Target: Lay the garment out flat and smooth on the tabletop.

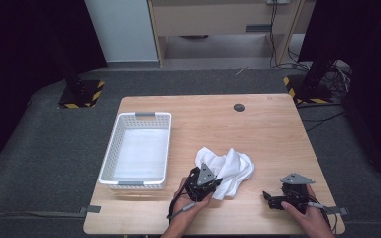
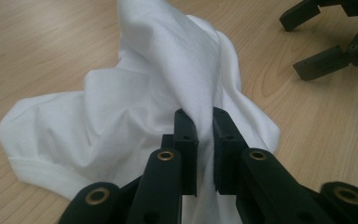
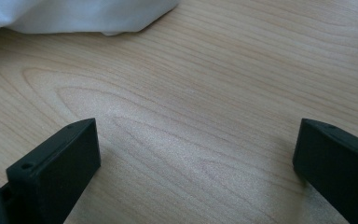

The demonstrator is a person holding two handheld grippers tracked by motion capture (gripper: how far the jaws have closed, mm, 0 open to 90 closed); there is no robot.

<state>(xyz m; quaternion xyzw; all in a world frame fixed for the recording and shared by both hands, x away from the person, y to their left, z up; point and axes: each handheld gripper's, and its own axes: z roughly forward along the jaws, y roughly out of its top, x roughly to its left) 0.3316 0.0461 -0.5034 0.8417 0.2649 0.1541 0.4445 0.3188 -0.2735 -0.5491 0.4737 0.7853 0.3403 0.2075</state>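
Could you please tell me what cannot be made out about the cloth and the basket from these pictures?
- Cloth: near edge hidden by the left hand-held gripper, high view.
- Cloth's far part cut off by the top edge, right gripper view.
- Basket: near inner wall hidden by its own rim, high view.

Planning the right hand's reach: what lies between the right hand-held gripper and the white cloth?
Bare wooden table, as the right gripper view shows, between the open right hand-held gripper and the white cloth.

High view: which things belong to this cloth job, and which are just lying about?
In the job:
white cloth, pinched by the left tool
right tool, open, resting apart on the table

Lying about:
white basket, not touched
dark round spot
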